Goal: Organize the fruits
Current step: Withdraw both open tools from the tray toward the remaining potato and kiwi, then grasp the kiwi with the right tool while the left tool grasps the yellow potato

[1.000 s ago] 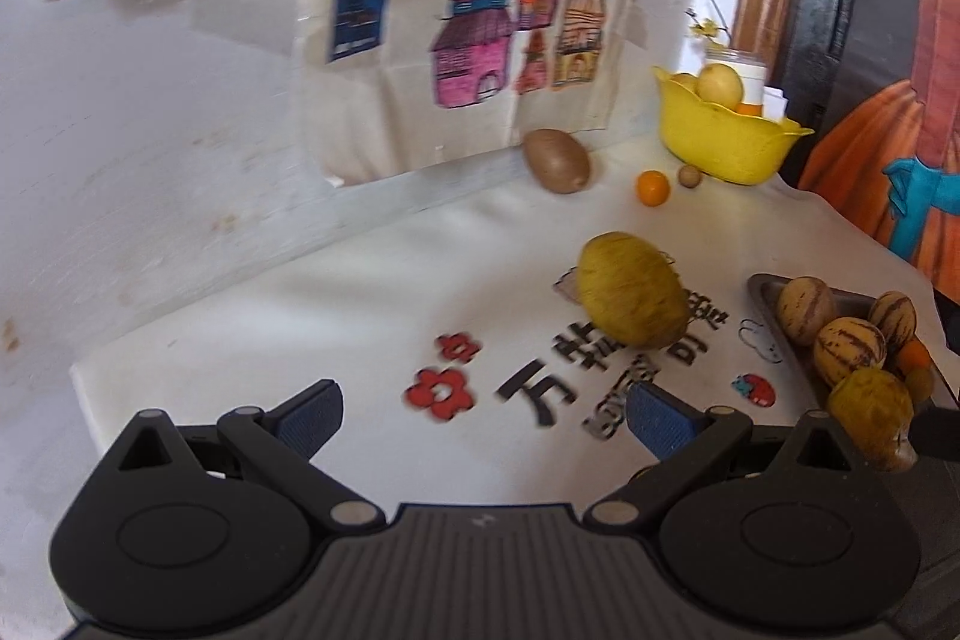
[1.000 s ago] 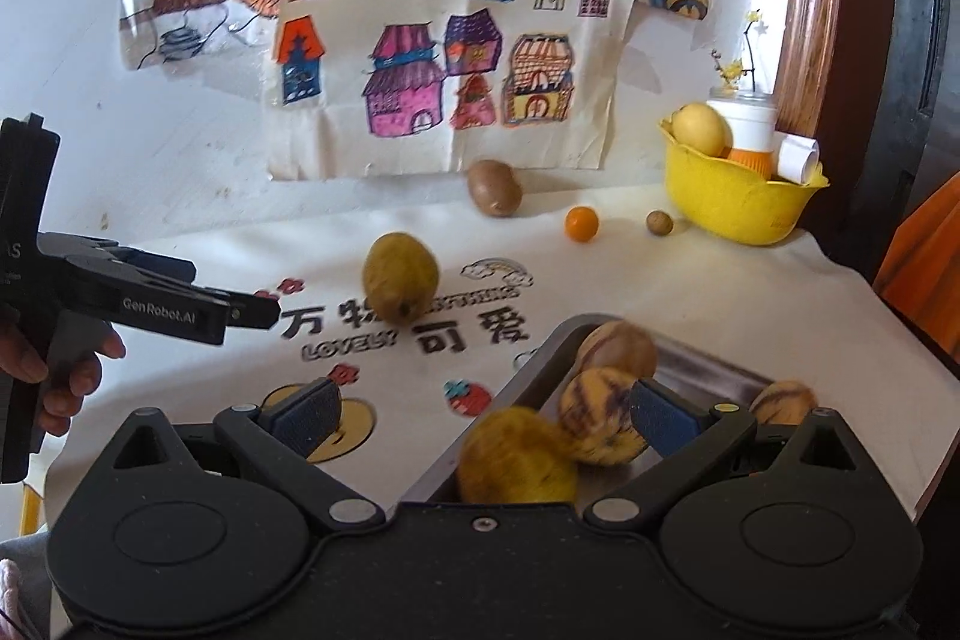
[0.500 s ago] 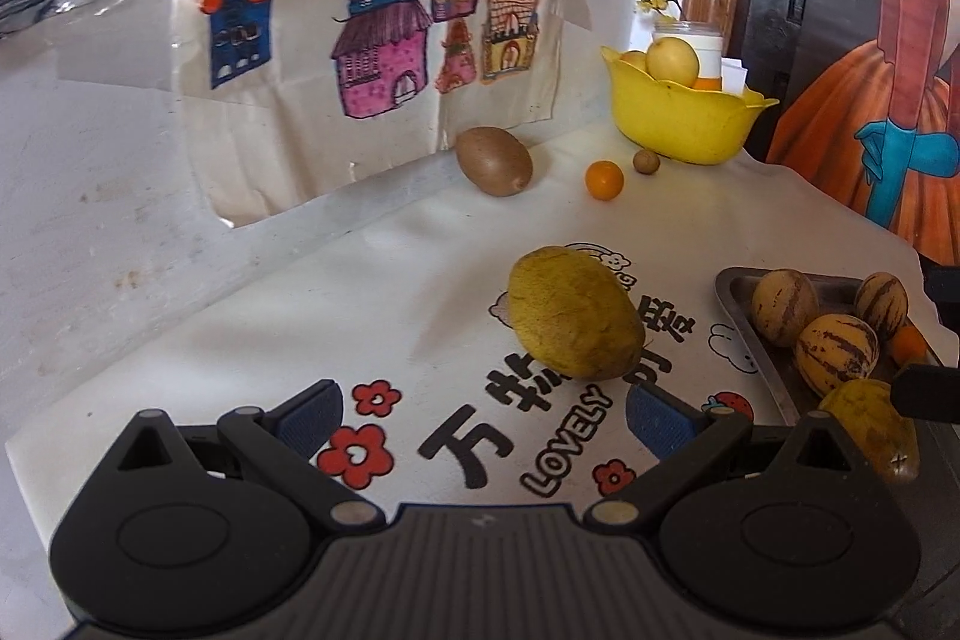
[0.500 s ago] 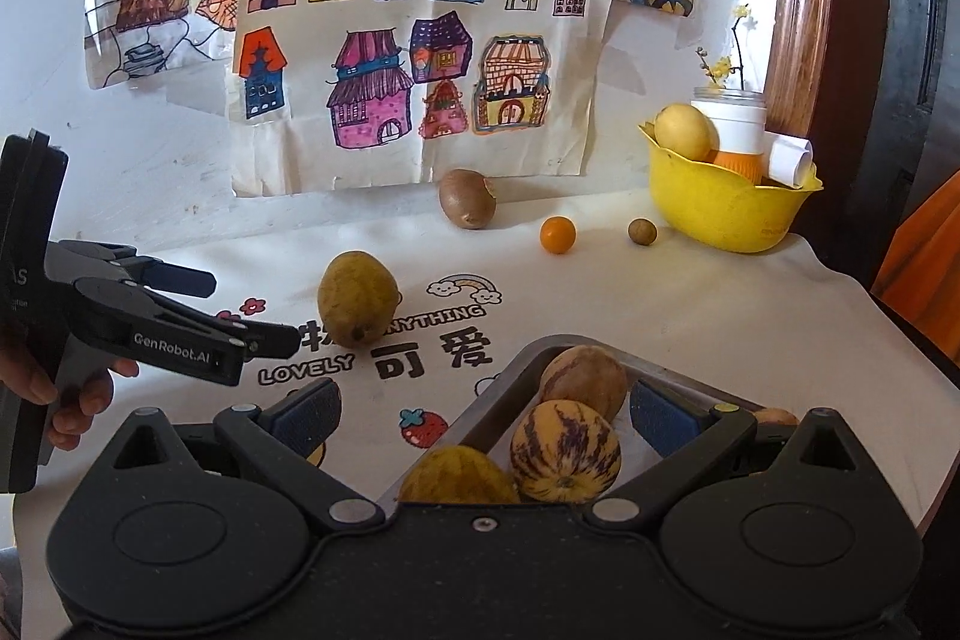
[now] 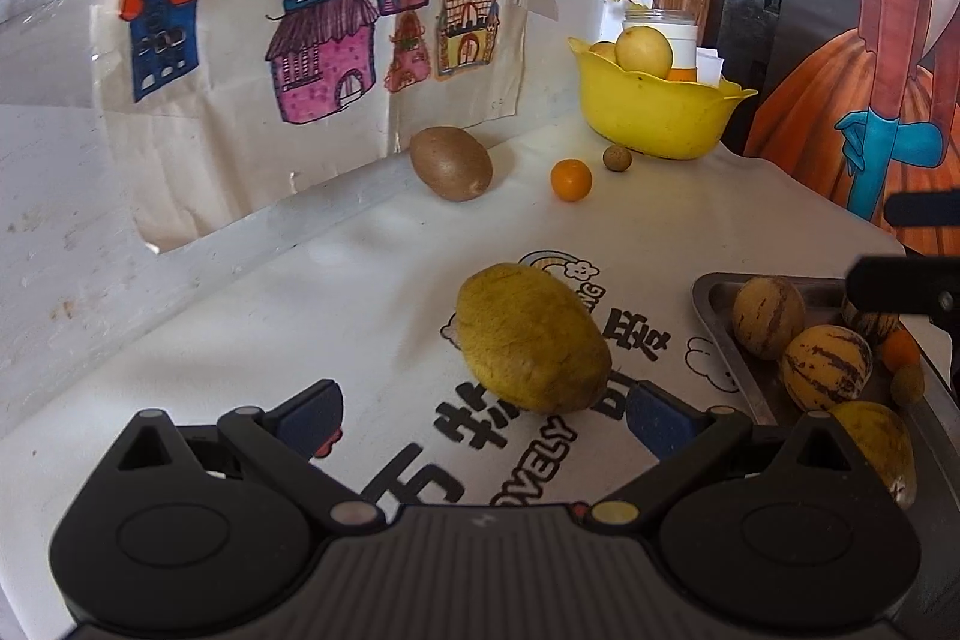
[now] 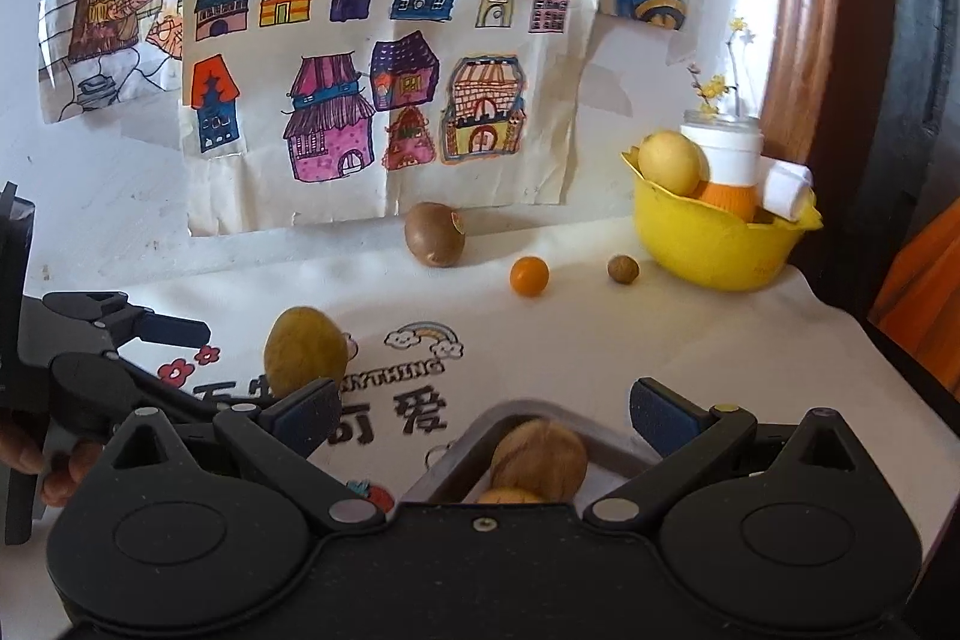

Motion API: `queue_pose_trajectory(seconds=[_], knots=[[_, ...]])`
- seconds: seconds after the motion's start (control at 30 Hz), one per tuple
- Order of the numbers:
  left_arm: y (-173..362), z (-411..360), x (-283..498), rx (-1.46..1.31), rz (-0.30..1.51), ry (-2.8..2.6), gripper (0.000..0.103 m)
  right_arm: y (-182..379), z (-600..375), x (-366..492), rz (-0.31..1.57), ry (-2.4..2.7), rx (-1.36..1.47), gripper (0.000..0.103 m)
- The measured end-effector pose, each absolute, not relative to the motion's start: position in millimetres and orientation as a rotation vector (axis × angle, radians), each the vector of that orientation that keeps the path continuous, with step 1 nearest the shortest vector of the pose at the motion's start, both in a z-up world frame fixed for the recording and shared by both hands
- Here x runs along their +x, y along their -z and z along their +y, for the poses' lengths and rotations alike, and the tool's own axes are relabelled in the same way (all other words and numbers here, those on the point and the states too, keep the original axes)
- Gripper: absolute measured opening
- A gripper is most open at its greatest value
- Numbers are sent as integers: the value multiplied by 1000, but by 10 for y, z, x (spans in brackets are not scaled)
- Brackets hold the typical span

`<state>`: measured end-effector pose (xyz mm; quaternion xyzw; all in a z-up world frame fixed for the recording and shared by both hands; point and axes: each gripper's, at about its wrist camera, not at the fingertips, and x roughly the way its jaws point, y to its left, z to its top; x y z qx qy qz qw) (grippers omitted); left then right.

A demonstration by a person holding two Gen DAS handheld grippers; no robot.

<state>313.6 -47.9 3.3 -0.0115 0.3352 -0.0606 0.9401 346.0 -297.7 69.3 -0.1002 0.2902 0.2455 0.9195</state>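
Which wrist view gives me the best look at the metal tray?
The left wrist view: the metal tray shows its near corner, rim and several fruits inside. The right wrist view shows only the tray's far corner between the open jaws, the rest hidden behind the gripper body.

The left gripper (image 5: 483,409) has closed in on the yellow-green fruit (image 5: 531,337) lying on the printed tablecloth (image 5: 690,220); a second earlier the fruit sat well ahead of the spread jaws, and now it lies just in front of them, close to the right fingertip; the jaws remain wide apart. The right gripper (image 6: 483,409) has lifted its view away from the metal tray (image 6: 606,451); where three fruits showed between its fingers before, only one tan striped fruit (image 6: 540,457) and the top of another now appear, and the left gripper sits nearer in its frame.
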Motion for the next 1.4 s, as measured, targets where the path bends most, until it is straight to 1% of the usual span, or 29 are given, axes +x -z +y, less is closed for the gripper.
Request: queue_pose_trajectory(seconds=[0.13,0.3,0.37,0.47,0.57,0.63,0.73,0.8,0.87,0.9,1.07,1.17,1.27,1.33,1.4], knots=[[-33,-484,3208,-45,678,131,103,-782,-2840,3785,621,-555,-235,102],[-7,-450,3288,-102,673,133,102,-830,-2664,4361,703,-612,-171,102],[10,-440,3321,-127,680,138,100,-799,-2561,4593,744,-638,-144,102],[27,-437,3353,-159,678,150,97,-705,-2353,4913,801,-681,-123,98],[44,-448,3394,-186,684,161,91,-586,-2102,5151,820,-696,-154,93],[56,-455,3419,-202,690,173,83,-505,-1954,5276,822,-709,-170,90],[85,-437,3456,-228,698,169,76,-387,-1777,5433,819,-702,-215,88],[88,-415,3464,-241,688,171,75,-300,-1683,5527,826,-697,-241,86],[96,-394,3479,-269,686,183,70,-222,-1632,5605,834,-694,-245,85],[102,-392,3487,-281,687,193,67,-195,-1609,5640,834,-691,-246,84],[114,-400,3500,-288,673,196,66,-86,-1505,5784,829,-687,-257,80],[136,-320,3525,-361,675,199,65,-21,-1449,5849,831,-685,-265,76],[141,-269,3556,-372,666,172,65,47,-1408,5889,834,-685,-273,72],[138,-239,3571,-383,663,160,65,91,-1373,5917,834,-684,-284,67],[139,-222,3581,-386,659,148,65,137,-1354,5962,829,-678,-291,65]])
